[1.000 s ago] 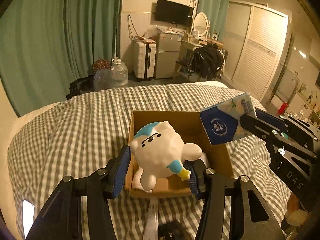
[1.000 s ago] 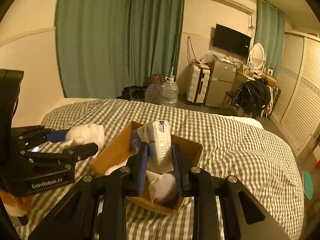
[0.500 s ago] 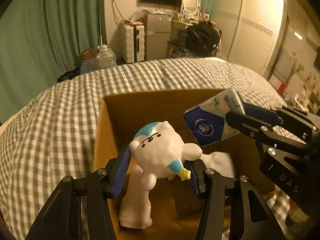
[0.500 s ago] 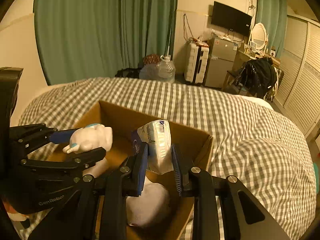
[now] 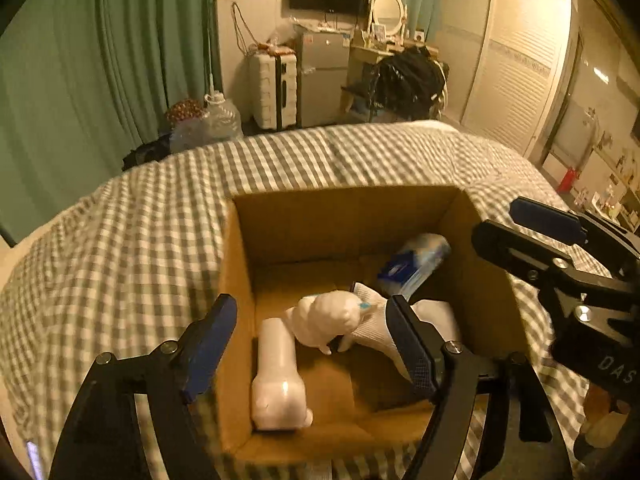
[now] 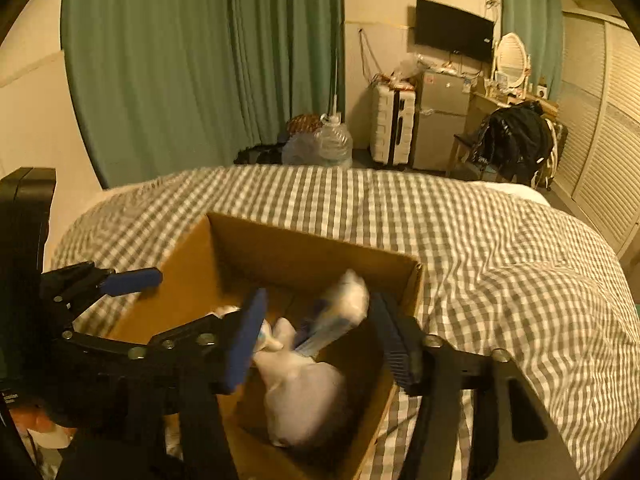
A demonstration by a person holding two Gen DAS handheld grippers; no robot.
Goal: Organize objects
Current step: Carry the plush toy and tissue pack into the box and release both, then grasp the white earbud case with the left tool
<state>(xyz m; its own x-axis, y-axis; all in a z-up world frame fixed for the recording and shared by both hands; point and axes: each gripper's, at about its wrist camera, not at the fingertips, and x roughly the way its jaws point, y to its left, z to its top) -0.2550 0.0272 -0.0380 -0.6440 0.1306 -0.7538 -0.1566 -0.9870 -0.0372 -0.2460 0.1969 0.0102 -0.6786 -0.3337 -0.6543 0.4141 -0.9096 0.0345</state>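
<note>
An open cardboard box (image 5: 344, 216) sits on the checked bed. Inside lie a white bear toy (image 5: 326, 318), a white bottle (image 5: 278, 376), a white cloth (image 5: 434, 320) and a blue-and-white tissue pack (image 5: 416, 262). My left gripper (image 5: 312, 344) is open and empty just above the box's near side. My right gripper (image 6: 320, 340) is open and empty over the box (image 6: 304, 252); the blurred tissue pack (image 6: 340, 312) lies below it. The right gripper also shows in the left wrist view (image 5: 532, 228).
The checked bedspread (image 5: 140, 248) surrounds the box. Beyond the bed stand green curtains (image 5: 100, 60), water jugs (image 5: 218, 118), a white suitcase (image 5: 274, 90), a small fridge (image 5: 324, 76) and a chair with dark clothes (image 5: 408, 80).
Both grippers opened over the box. The bear toy dropped from the left gripper and the tissue pack from the right; both now lie inside the box.
</note>
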